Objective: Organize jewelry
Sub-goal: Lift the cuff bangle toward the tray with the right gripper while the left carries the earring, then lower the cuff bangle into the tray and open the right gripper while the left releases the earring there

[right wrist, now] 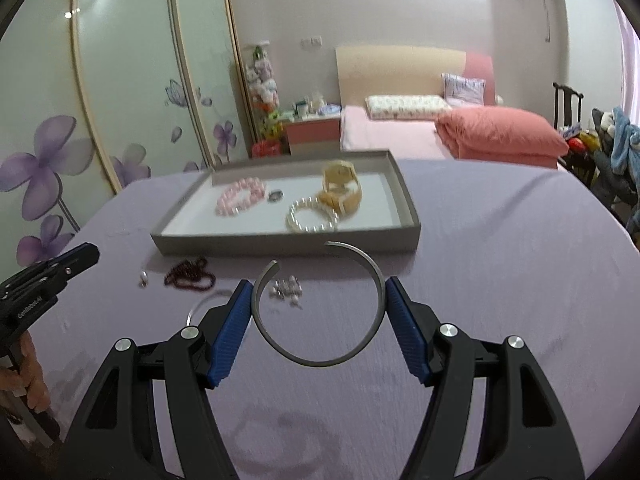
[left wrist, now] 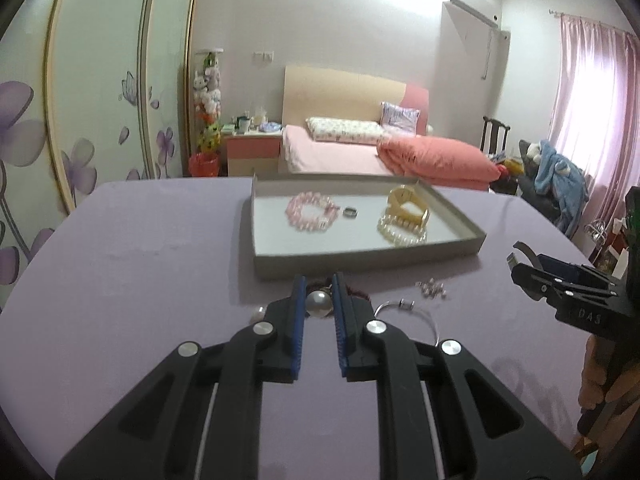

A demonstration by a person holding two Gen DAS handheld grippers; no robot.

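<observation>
The left gripper (left wrist: 318,286) is pinching a large pearl (left wrist: 319,302) between its blue pads (left wrist: 298,312), its jaws drawn nearly together on it, and it is angling downward over the purple tablecloth (left wrist: 140,280), just short of the grey tray (left wrist: 360,258). In that tray a pink bead bracelet (left wrist: 310,212), a small ring (left wrist: 350,212), a white pearl bracelet (left wrist: 402,232) and a gold watch (left wrist: 408,204) are lying. To the right, the right gripper (right wrist: 320,286) is clamping a silver open bangle (right wrist: 320,304) across its width, the jaws standing wide with the pads (right wrist: 234,328) pressing on both sides of the hoop. It too is tilting down above the cloth, near the tray's front edge. Beneath it a dark red bead string (right wrist: 188,274), a small pearl earring (right wrist: 143,279) and a cluster of tiny studs (right wrist: 286,290) are lying loose on the cloth. A hand (right wrist: 28,364) is gripping the left tool's handle at the frame's left edge.
</observation>
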